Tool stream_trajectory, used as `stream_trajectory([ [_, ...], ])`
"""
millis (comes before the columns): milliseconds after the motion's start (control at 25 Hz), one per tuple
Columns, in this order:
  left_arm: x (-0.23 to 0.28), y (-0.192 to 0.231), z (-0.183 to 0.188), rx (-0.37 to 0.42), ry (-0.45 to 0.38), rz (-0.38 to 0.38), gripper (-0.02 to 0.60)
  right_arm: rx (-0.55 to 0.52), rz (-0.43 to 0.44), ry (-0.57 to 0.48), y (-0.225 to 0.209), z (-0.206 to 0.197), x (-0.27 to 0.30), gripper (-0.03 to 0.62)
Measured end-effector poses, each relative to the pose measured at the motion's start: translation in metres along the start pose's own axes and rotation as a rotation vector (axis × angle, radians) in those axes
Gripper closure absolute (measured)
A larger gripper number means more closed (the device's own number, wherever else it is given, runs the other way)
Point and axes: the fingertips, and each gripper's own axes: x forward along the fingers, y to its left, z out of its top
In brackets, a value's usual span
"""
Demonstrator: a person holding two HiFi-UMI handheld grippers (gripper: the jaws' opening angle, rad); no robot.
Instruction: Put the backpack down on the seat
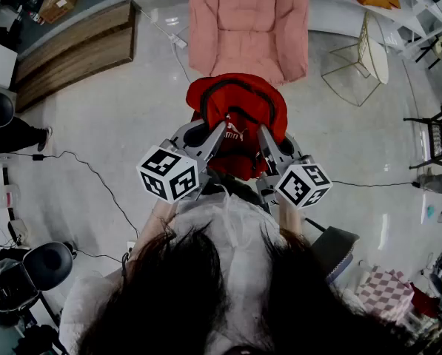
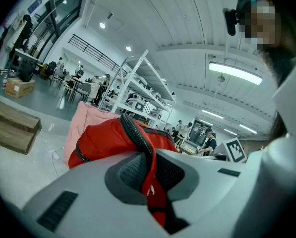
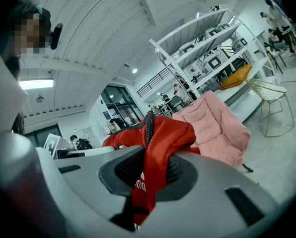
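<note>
Two tools, one bag: the left tool (image 1: 219, 126) and the right tool (image 1: 263, 133) are each clamped tight on a fold of red fabric. They share the red backpack (image 1: 239, 102) between them, side by side.

The bag is up in the air just ahead of the person, over the floor (image 1: 117, 117), not resting on anything. The zipper ridge faces up. As far as I can judge, its long side runs away from the person, straight toward the pink chair (image 1: 249, 21), though the steep down-look makes that hard to call.

So I'd say this is the carry step, short of the seat. Next move: bring it forward over the cushion, lower both tools together so it doesn't tip, and let go only once the seat takes the weight.
</note>
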Motion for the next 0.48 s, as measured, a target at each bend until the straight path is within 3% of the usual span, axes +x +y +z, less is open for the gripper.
stream_trajectory([
  [480, -0.0052, -0.0067, -0.0079, 0.001, 0.0, 0.014, 0.54, -0.014, 0.002, -0.004, 0.0008, -0.0039, -0.0097, 0.528],
])
